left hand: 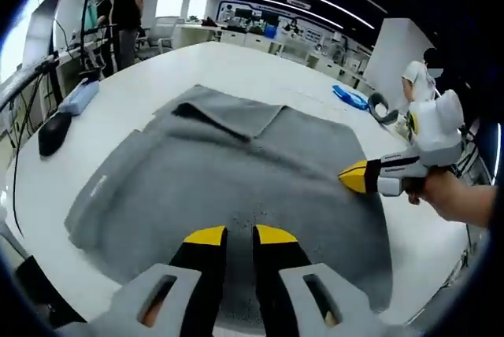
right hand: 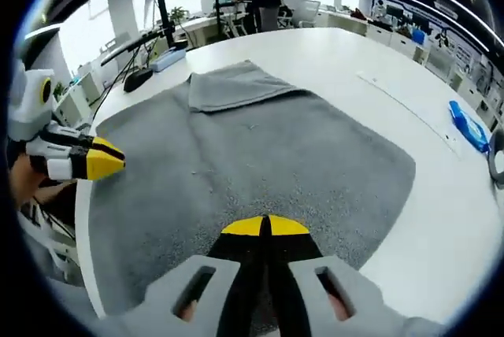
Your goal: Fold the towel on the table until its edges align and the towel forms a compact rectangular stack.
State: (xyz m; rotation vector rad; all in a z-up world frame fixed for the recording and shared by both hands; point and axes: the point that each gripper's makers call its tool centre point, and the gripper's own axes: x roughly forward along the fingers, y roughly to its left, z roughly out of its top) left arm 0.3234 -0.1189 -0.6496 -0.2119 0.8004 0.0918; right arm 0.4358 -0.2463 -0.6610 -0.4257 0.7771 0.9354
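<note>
1. Towel (left hand: pixel 236 172): grey, spread nearly flat on the white table (left hand: pixel 236 61), covering most of the near half of it. One far corner is folded back onto the cloth, making a smaller flap (right hand: pixel 236 83) that lies on top of the main sheet.

2. Left gripper (left hand: pixel 240 235): its yellow-tipped jaws stand apart with a narrow gap between them, holding nothing. They are over the near edge of the towel, with grey cloth visible between and beyond the tips. Contact with the cloth cannot be told.

3. Right gripper (right hand: pixel 264 225): its yellow tips are pressed together with no gap. They are over the near part of the towel; whether any cloth is pinched between them cannot be told.

4. In the left gripper view the right gripper comes in from the right, held by a hand (left hand: pixel 457 195), its yellow tip at the towel's right edge.

5. In the right gripper view the left gripper comes in from the left, its tip above the towel's left edge.

6. Surroundings: a blue object (right hand: pixel 471 126) lies on the table well apart from the towel; a black mouse (left hand: pixel 53 132) lies near the table's left edge; a person (left hand: pixel 126 14) stands beyond the far side.
</note>
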